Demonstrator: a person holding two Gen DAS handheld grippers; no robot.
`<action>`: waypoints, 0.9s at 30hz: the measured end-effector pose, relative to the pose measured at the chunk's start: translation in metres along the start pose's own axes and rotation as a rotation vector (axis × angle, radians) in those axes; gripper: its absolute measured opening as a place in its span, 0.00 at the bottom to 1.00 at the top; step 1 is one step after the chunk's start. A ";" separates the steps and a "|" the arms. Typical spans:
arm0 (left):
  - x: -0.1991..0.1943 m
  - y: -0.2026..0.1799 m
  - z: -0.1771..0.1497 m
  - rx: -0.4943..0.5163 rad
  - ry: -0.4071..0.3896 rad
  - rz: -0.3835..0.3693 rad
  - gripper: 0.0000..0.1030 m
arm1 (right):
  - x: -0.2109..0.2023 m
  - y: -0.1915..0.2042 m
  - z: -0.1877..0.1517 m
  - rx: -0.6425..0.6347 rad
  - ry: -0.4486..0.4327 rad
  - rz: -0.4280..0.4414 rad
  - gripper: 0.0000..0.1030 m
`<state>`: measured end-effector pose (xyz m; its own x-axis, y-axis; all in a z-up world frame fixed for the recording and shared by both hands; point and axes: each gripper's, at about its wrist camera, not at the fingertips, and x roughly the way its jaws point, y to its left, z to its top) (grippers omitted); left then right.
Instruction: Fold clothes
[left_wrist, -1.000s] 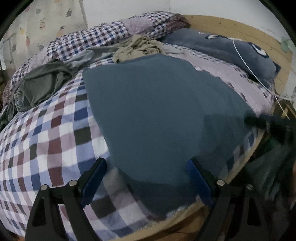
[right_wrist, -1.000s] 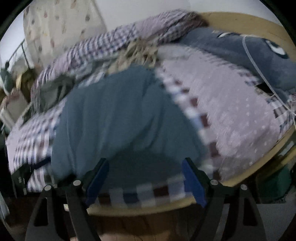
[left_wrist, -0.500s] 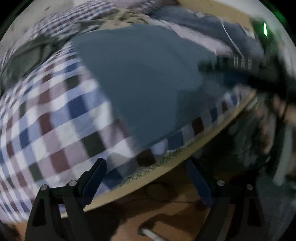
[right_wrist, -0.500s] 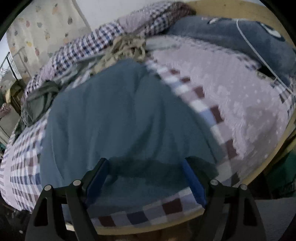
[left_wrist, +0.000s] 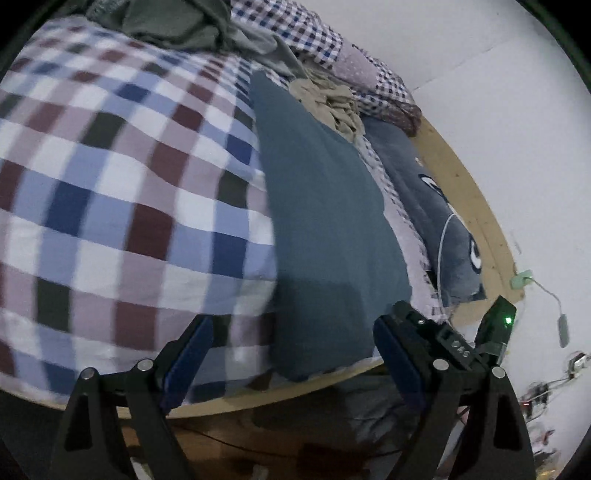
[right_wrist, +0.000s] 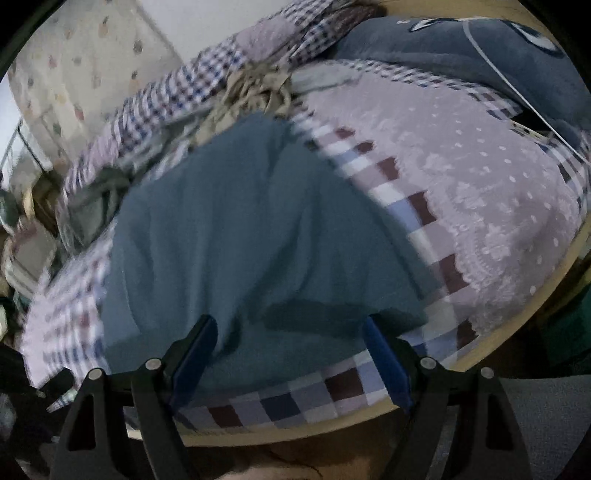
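While both grippers hang over the near edge of the bed, the teal garment (left_wrist: 325, 206) lies spread flat on the checked bedspread (left_wrist: 110, 177), its near hem close to the wooden bed frame (left_wrist: 258, 397). The left gripper (left_wrist: 291, 354) has its jaws spread wide with nothing between them; the garment's near corner shows in the gap, but whether the fingers touch the cloth cannot be told. The right gripper (right_wrist: 290, 354) is likewise wide open and empty, poised over the garment's (right_wrist: 236, 229) near hem, with checked bedspread (right_wrist: 388, 184) to its right. In the left wrist view, part of the right gripper's black body (left_wrist: 454, 343), bearing a green light, appears just behind the left gripper's right finger. A crumpled beige garment (left_wrist: 332, 103) lies beyond the teal one, an olive garment (left_wrist: 173, 26) farther off, and a grey-blue pillow (left_wrist: 436, 218) rests along the headboard (left_wrist: 476, 206).
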<state>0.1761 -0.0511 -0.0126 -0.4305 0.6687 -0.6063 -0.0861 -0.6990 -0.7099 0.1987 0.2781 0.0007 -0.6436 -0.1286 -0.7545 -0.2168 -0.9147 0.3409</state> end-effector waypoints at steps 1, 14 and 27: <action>0.004 0.001 0.002 -0.016 0.010 -0.014 0.89 | -0.003 -0.004 0.002 0.021 -0.013 0.010 0.82; 0.043 0.006 -0.002 -0.132 0.168 -0.201 0.89 | -0.023 0.020 0.003 -0.107 -0.103 0.074 0.82; 0.023 0.010 0.008 -0.222 0.159 -0.394 0.89 | -0.041 0.142 -0.081 -0.967 -0.199 0.084 0.82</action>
<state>0.1580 -0.0448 -0.0307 -0.2589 0.9146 -0.3107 -0.0134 -0.3250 -0.9456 0.2536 0.1221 0.0343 -0.7602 -0.2220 -0.6106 0.4709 -0.8357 -0.2825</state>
